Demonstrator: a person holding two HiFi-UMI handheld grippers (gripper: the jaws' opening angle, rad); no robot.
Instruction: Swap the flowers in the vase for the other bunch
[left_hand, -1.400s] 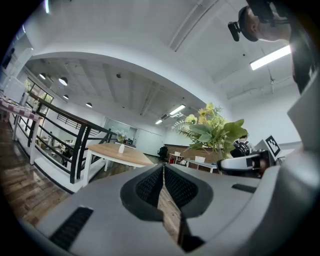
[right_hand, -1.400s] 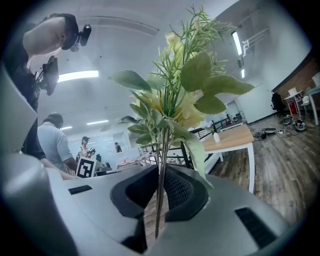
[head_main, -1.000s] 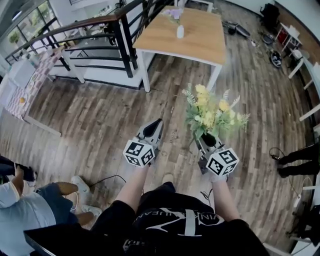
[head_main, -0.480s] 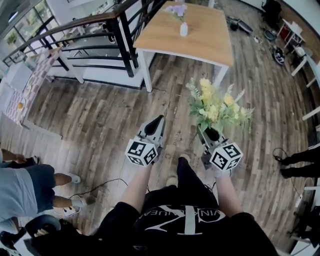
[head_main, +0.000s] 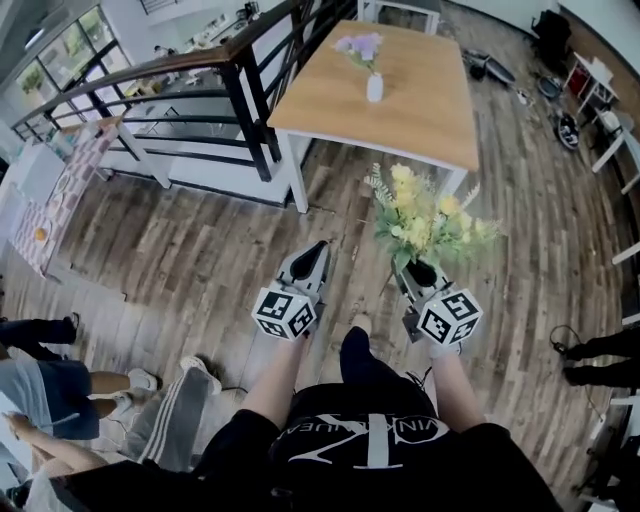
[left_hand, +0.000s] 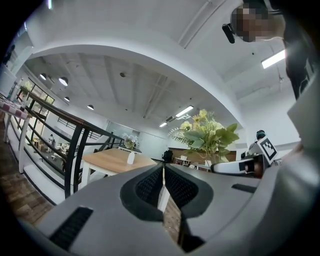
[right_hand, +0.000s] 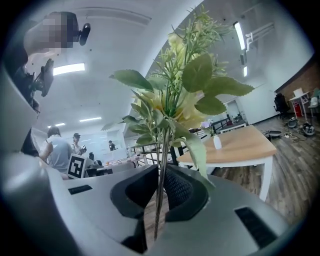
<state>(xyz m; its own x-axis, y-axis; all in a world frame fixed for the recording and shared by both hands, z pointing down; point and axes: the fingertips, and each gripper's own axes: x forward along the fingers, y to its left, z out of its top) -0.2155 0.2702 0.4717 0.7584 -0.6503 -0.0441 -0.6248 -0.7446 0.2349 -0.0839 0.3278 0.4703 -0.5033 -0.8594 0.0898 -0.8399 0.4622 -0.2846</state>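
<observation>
Yellow bunch (head_main: 428, 222) stands upright in the right gripper (head_main: 419, 272), with the jaws clamped on its stems, so that half is sorted. Left gripper (head_main: 316, 250) is pinched closed on nothing. The white vase (head_main: 374, 88) with the purple flowers (head_main: 360, 45) is on the wooden table (head_main: 430, 125), well ahead, so I'd call this the walk-up. My tip: keep the bunch vertical and clear of the table edge. Stop square to the vase, then open the left jaws and take the purple stems low, near the mouth, so the vase doesn't tip.
</observation>
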